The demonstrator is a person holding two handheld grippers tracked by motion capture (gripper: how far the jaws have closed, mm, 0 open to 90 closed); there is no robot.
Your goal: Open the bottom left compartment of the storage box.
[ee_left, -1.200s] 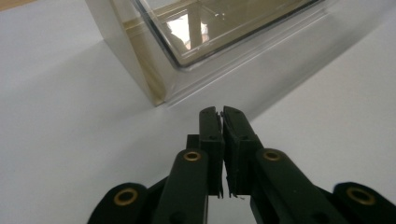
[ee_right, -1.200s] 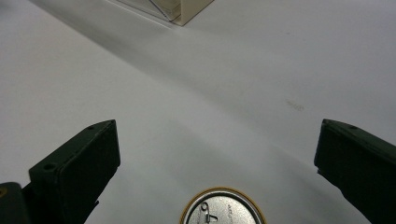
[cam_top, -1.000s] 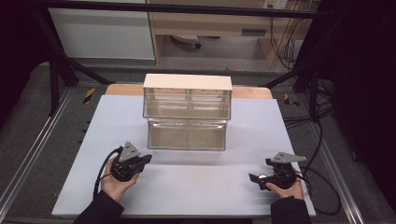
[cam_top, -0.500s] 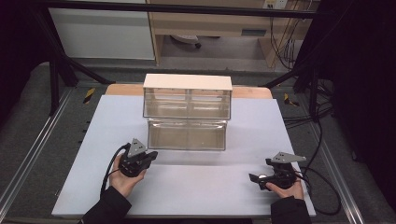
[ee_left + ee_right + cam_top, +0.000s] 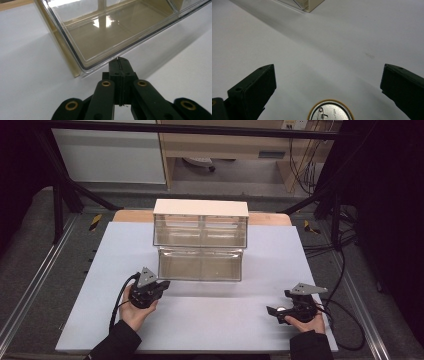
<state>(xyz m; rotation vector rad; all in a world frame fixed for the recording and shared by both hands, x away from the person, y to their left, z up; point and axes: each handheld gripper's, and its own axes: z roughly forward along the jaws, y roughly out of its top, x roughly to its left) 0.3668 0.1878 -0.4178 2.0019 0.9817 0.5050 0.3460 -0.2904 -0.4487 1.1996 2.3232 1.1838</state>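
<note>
A clear plastic drawer unit (image 5: 201,240) stands near the far middle of the white worktop (image 5: 210,320), its lower drawer (image 5: 200,266) pulled out toward the person. This drawer unit serves as the landmark.

The left gripper (image 5: 161,285) sits just in front of the pulled-out drawer's near left corner, held in the person's left hand (image 5: 134,307). In the left gripper view its jaws are pressed together with nothing between them, and their tips (image 5: 119,65) sit right at the lower front edge of the clear drawer (image 5: 112,32); whether they touch it cannot be told.

The right gripper (image 5: 276,310) rests on the worktop well to the right of the drawer unit and nearer the person. Its jaws stand wide apart, gripping nothing. Between them, close to the gripper's body, lies a round silver pin badge (image 5: 331,111) with a gold rim, pin side up.
</note>
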